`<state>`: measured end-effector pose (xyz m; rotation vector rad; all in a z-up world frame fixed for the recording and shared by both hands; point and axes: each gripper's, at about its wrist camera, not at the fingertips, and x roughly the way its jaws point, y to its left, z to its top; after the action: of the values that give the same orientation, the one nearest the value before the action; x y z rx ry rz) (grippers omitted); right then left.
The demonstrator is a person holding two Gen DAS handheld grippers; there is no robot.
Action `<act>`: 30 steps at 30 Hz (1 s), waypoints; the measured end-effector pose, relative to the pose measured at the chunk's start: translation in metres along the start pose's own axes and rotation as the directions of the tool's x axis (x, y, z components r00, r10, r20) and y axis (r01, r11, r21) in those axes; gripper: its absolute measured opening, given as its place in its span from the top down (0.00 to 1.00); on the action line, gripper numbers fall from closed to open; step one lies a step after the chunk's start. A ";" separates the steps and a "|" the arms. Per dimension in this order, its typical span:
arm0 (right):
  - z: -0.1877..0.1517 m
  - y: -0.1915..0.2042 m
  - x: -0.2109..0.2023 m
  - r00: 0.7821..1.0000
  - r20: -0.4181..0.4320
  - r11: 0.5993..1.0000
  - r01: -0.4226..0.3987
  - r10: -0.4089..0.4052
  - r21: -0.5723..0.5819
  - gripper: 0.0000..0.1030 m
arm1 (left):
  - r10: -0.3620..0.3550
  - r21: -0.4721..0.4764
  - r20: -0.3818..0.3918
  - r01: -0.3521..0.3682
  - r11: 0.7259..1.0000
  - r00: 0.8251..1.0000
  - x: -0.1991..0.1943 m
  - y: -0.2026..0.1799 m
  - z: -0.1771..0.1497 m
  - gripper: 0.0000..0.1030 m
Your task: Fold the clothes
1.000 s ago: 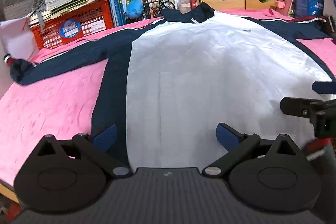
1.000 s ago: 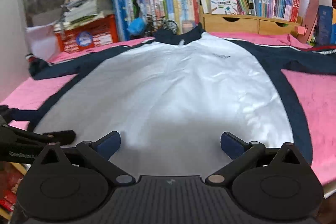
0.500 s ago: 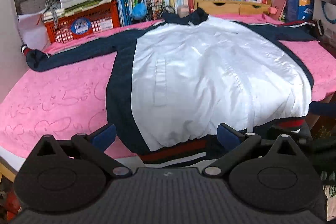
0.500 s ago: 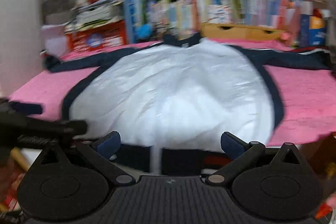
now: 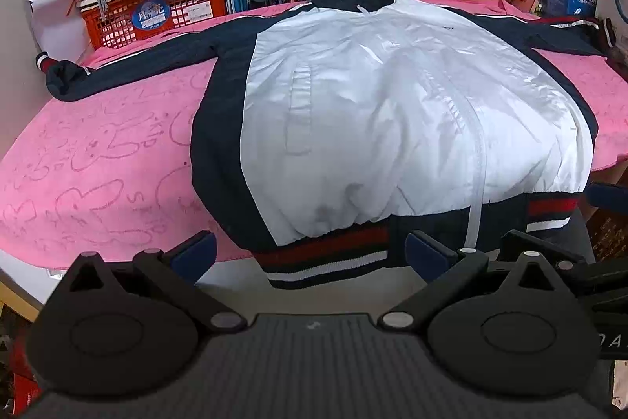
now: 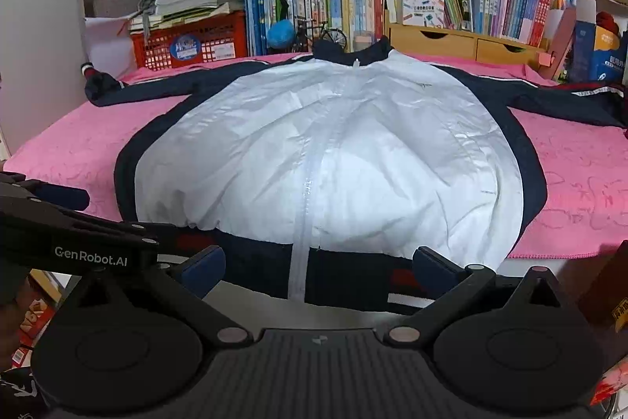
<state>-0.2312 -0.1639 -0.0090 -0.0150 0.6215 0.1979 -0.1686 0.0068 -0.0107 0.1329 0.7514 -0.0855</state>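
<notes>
In the left wrist view, a white jacket (image 5: 392, 128) with navy sides and a red-striped hem fills the frame's centre, spread front-up on a pink cloth (image 5: 102, 160), while the left gripper (image 5: 310, 254) gapes empty at the bottom. In the right wrist view, the jacket (image 6: 337, 160) lies zipped, sleeves reaching toward both edges, hem draped over the near edge; the right gripper (image 6: 318, 264) is spread wide, grasping nothing.

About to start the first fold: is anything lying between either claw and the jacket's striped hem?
Nothing visible does. The left claw and right claw are both open just short of the white and navy zip-up jacket, whose striped hem hangs over the pink cloth-covered table edge, unobstructed.
</notes>
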 end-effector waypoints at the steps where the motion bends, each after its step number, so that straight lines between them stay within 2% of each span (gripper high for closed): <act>1: 0.000 0.000 0.000 1.000 -0.002 1.000 -0.001 0.001 0.002 0.00 | 0.000 0.001 0.000 0.000 1.000 1.000 0.000 0.000 0.000 0.00; 20: -0.003 -0.002 0.004 1.000 -0.024 1.000 0.002 -0.002 0.010 0.00 | 0.001 0.004 -0.015 -0.001 1.000 1.000 0.002 -0.001 -0.002 0.00; 23: -0.001 -0.002 0.004 1.000 -0.022 1.000 0.008 -0.007 0.004 0.00 | -0.016 0.014 -0.015 0.016 1.000 1.000 0.004 -0.001 0.001 0.00; 27: 0.018 -0.011 0.005 0.999 0.032 1.000 0.011 -0.010 -0.028 0.00 | -0.090 -0.025 0.055 0.092 0.995 0.994 0.003 0.015 0.034 0.00; 30: 0.043 -0.037 0.011 0.992 0.112 0.998 0.067 -0.066 -0.003 0.00 | -0.064 -0.072 0.126 0.074 0.995 0.990 0.009 0.032 0.067 0.00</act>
<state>-0.1906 -0.1953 0.0179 -0.0310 0.5081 0.1358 -0.1129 0.0285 0.0350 0.0285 0.6343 -0.1298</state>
